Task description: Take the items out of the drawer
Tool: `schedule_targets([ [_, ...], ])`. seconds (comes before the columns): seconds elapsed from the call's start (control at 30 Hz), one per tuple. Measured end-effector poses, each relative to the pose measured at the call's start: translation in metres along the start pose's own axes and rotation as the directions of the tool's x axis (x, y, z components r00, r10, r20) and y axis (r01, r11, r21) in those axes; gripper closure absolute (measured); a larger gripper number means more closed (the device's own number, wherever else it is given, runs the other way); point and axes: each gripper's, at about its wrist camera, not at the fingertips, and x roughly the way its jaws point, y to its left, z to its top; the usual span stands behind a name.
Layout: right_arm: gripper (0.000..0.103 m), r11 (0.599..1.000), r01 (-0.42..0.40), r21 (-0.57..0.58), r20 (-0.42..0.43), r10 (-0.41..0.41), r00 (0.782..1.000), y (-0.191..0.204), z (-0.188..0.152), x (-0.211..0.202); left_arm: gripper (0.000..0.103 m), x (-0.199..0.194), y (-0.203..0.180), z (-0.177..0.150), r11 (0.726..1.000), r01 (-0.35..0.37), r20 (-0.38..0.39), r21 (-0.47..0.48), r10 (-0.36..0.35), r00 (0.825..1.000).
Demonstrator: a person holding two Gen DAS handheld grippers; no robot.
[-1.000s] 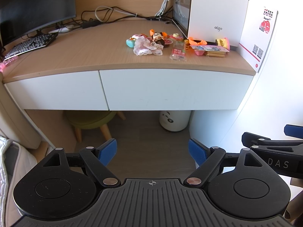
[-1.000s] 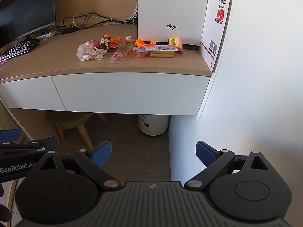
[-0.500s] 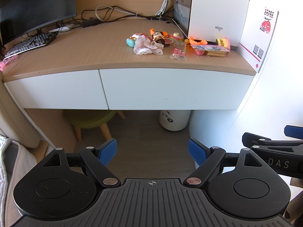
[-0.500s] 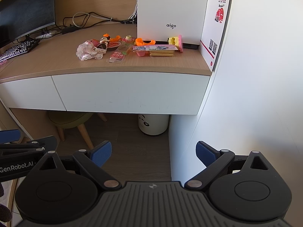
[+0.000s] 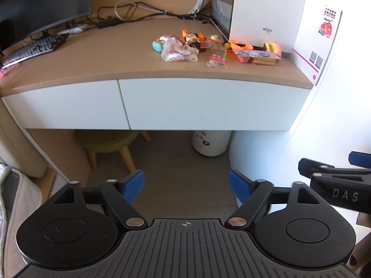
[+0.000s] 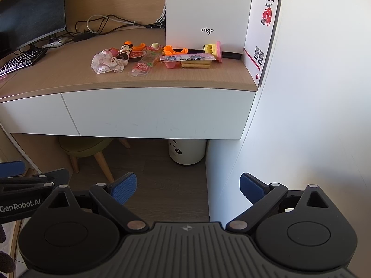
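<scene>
Two white drawer fronts sit shut under the wooden desk: a wide right drawer (image 5: 208,104) (image 6: 157,113) and a left drawer (image 5: 65,106) (image 6: 34,115). A cluster of small toys and snack packets (image 5: 208,48) (image 6: 150,58) lies on the desktop above the right drawer. My left gripper (image 5: 186,185) hangs over the floor, well short of the drawers. Its jaws are closing with nothing between them. My right gripper (image 6: 188,188) is held at the same distance, open and empty.
A white computer case (image 5: 266,11) and a leaflet stand (image 5: 320,46) occupy the desk's right end, against a white wall. A keyboard (image 5: 32,48) and monitor sit at the left. Below the desk are a green stool (image 5: 106,143) and a white bin (image 5: 211,142).
The left gripper's blue fingertips stand slightly closer together than before. Neither hand has shifted, and the drawers and desk items are unchanged.
</scene>
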Motion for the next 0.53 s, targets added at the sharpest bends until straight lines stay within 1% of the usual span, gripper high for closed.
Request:
schedule_targets([
  [0.03,0.007,1.0,0.001,0.006,0.001,-0.001,1.0,-0.002,0.001,0.0,0.046,0.002,0.0,0.001,1.0,0.014,-0.005,0.001,-0.014,1.0],
  [0.07,0.007,1.0,0.004,0.016,0.002,-0.004,1.0,-0.005,0.002,0.0,0.055,0.003,0.0,0.003,0.999,0.034,-0.01,0.0,-0.034,0.999],
  [0.1,0.007,1.0,0.005,0.028,0.002,-0.005,1.0,-0.008,0.003,-0.001,0.076,0.005,0.001,0.004,0.998,0.066,-0.016,-0.004,-0.066,0.998],
  [0.13,0.007,0.999,0.007,0.042,-0.001,-0.007,1.0,-0.011,0.006,0.001,0.092,0.007,0.003,0.005,0.994,0.11,-0.02,-0.017,-0.11,0.994],
  [0.2,0.007,0.998,0.012,0.066,0.0,-0.012,1.0,-0.016,0.009,0.0,0.091,0.01,0.01,0.007,0.978,0.202,-0.007,-0.061,-0.203,0.979],
  [0.23,0.007,0.997,0.012,0.075,0.002,-0.012,1.0,-0.019,0.01,0.0,0.09,0.01,0.013,0.009,0.974,0.215,0.009,-0.072,-0.215,0.977],
  [0.27,0.007,0.996,0.01,0.087,0.008,-0.011,1.0,-0.021,0.013,-0.001,0.09,0.008,0.014,0.01,0.981,0.181,0.022,-0.067,-0.18,0.983],
  [0.3,0.007,0.995,0.003,0.099,0.016,-0.004,1.0,-0.024,0.015,-0.003,0.09,0.008,0.013,0.012,0.994,0.099,0.029,-0.051,-0.098,0.995],
  [0.33,0.007,0.994,-0.008,0.108,0.023,0.006,1.0,-0.025,0.019,-0.006,0.09,0.01,0.012,0.015,1.0,0.015,0.03,-0.027,-0.014,0.999],
  [0.37,0.007,0.994,-0.02,0.109,0.028,0.017,0.999,-0.025,0.023,-0.008,0.09,0.014,0.013,0.018,1.0,-0.025,0.032,0.005,0.025,0.999],
  [0.4,0.007,0.994,-0.03,0.106,0.035,0.027,0.999,-0.024,0.028,-0.011,0.089,0.019,0.019,0.02,1.0,0.0,0.04,0.014,-0.001,0.999],
  [0.43,0.007,0.995,-0.042,0.095,0.045,0.038,0.998,-0.021,0.034,-0.014,0.087,0.024,0.027,0.023,1.0,0.031,0.039,0.002,-0.031,0.999],
  [0.47,0.007,0.996,-0.056,0.072,0.058,0.052,0.997,-0.016,0.041,-0.018,0.087,0.03,0.036,0.027,0.999,0.043,0.04,-0.019,-0.042,0.998],
  [0.53,0.007,0.997,-0.075,0.001,0.093,0.074,0.993,0.002,0.055,-0.029,0.087,0.041,0.057,0.032,0.997,0.028,0.058,-0.067,-0.024,0.998],
])
